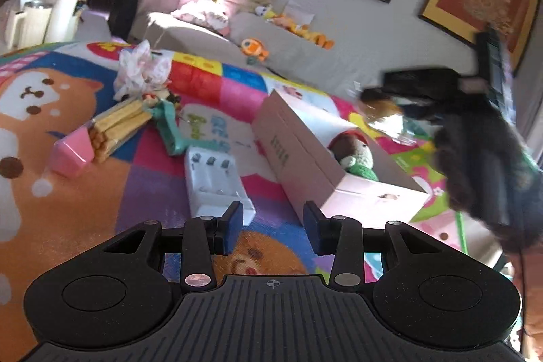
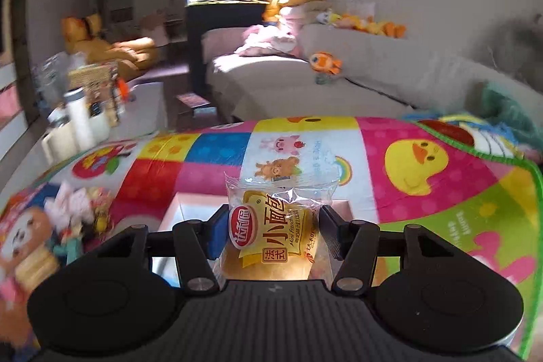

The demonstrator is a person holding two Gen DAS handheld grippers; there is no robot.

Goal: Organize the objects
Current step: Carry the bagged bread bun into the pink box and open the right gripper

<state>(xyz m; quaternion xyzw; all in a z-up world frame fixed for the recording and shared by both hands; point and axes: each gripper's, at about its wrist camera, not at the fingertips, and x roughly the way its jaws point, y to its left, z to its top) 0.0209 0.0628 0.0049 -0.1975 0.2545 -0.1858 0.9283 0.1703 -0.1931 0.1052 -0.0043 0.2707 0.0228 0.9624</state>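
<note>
Pink box (image 1: 305,155) on cartoon blanket (image 1: 68,192), sofa (image 1: 305,53) behind, blurred

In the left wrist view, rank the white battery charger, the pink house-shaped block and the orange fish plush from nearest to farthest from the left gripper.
1. White battery charger: on the mat just ahead of the left gripper, slightly left.
2. Pink house-shaped block: farther out, far left on the mat.
3. Orange fish plush: on the sofa beyond the mat.
</note>
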